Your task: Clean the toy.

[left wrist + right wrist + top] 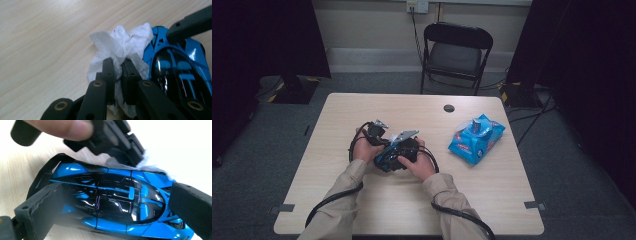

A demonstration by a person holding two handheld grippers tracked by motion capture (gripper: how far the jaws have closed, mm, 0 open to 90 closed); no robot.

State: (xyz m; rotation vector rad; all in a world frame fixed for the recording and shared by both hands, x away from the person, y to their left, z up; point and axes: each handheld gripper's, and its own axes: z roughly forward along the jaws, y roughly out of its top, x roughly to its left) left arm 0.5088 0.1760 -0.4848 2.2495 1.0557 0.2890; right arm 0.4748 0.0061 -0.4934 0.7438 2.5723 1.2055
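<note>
My left hand-held gripper (117,63) is clamped on a crumpled white wipe (120,45), its two black jaws pinching the tissue between them, and the wad presses against one end of a blue toy car (175,65) that sits on the pale wooden tabletop (45,37). My right hand-held gripper (112,202) has its jaws closed around that same car, one black pad at the tail end with the dark spoiler and the other at the nose, so the glossy blue and black body lies lengthwise between them. From the high view both of my hands meet near the middle of the tabletop, left hand (362,148) and right hand (419,162) close together over the car (388,159). A blue pack of wipes (476,140) lies well apart to my right, and a black folding chair (455,52) stands beyond the far edge.
</note>
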